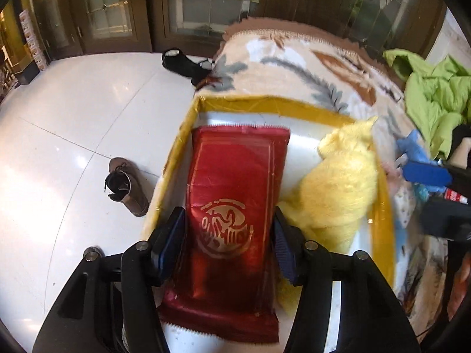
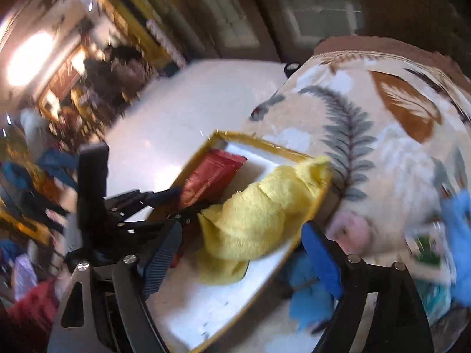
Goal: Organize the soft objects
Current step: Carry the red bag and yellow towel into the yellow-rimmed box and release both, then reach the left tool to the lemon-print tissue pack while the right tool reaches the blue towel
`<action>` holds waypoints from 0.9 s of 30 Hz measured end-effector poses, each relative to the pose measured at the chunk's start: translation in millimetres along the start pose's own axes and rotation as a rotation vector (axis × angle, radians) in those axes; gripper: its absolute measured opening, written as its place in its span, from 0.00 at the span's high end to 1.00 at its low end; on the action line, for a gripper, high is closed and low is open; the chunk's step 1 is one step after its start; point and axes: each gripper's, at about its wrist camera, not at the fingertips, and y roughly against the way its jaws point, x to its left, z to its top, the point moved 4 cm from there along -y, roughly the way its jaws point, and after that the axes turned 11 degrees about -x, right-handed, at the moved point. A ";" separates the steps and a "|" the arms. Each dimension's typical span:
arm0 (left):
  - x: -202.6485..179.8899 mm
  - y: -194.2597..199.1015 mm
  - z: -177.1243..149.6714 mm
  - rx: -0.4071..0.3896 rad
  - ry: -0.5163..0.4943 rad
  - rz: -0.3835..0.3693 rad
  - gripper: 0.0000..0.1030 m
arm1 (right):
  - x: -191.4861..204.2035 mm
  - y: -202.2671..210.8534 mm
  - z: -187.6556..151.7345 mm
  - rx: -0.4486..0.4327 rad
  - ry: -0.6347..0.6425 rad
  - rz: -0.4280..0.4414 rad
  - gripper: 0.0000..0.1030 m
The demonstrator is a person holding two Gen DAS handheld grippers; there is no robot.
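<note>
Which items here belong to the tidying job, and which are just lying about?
Job: red pouch between the left gripper fingers, yellow towel, gold-rimmed box, right gripper.
Lying about: brown shoe, black shoe, green jacket.

Glossy red foil pouch, fluffy yellow towel, fleecy patterned blanket, shiny white floor tiles.
</note>
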 end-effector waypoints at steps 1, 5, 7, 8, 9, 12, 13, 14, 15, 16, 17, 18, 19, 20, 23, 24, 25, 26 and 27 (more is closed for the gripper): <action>-0.6 6.6 2.3 -0.026 -0.006 0.001 0.39 | -5.6 10.9 -2.3 -0.018 -0.027 0.005 0.13; -2.8 34.7 14.9 -0.126 -0.009 0.018 0.30 | -20.4 44.3 -17.4 -0.050 -0.078 0.007 0.13; -1.6 55.1 18.6 -0.172 0.021 0.002 0.29 | -22.0 64.6 -28.3 -0.072 -0.081 0.014 0.13; -1.9 60.7 19.4 -0.182 0.031 -0.002 0.28 | -24.2 74.1 -34.2 -0.084 -0.086 0.021 0.13; -3.7 67.0 19.6 -0.190 0.039 -0.005 0.28 | -28.9 83.0 -39.6 -0.096 -0.101 0.026 0.13; -17.2 81.0 15.6 -0.182 0.057 -0.042 0.28 | -44.4 105.4 -52.8 -0.122 -0.150 0.018 0.12; -26.0 85.0 13.3 -0.178 0.058 -0.062 0.28 | -48.7 107.3 -53.5 -0.127 -0.160 0.011 0.12; -33.4 87.2 11.2 -0.175 0.059 -0.073 0.28 | -53.2 112.2 -56.1 -0.130 -0.175 0.000 0.12; -44.5 88.5 9.4 -0.167 0.058 -0.094 0.28 | -56.2 116.0 -55.7 -0.133 -0.185 -0.006 0.12; -57.5 88.5 7.5 -0.155 0.051 -0.123 0.28 | -57.8 121.6 -56.3 -0.140 -0.193 -0.012 0.12; -68.6 88.8 6.1 -0.144 0.048 -0.142 0.28 | -58.1 127.8 -56.1 -0.152 -0.191 -0.014 0.12; -79.5 88.6 4.8 -0.130 0.045 -0.157 0.28 | -58.8 130.9 -56.5 -0.163 -0.184 -0.019 0.12; -93.3 87.6 2.8 -0.109 0.045 -0.179 0.28 | -58.1 137.6 -56.1 -0.179 -0.174 -0.024 0.11; -103.7 87.6 -0.2 -0.095 0.048 -0.211 0.28 | -56.7 144.6 -56.5 -0.195 -0.161 -0.032 0.09; -126.0 87.9 -11.9 -0.069 0.071 -0.285 0.28 | -61.4 161.7 -64.6 -0.226 -0.165 -0.070 0.01; -131.6 86.5 -15.7 -0.059 0.065 -0.293 0.28 | -64.4 164.2 -67.8 -0.233 -0.183 -0.059 0.01; -137.6 83.1 -20.6 -0.046 0.056 -0.294 0.28 | -68.1 166.8 -72.0 -0.237 -0.205 -0.046 0.01; -141.3 81.7 -23.6 -0.040 0.057 -0.294 0.28 | -73.1 168.8 -77.1 -0.240 -0.227 -0.041 0.01; -142.9 78.5 -26.4 -0.031 0.066 -0.292 0.28 | -78.5 170.8 -82.3 -0.244 -0.244 -0.047 0.01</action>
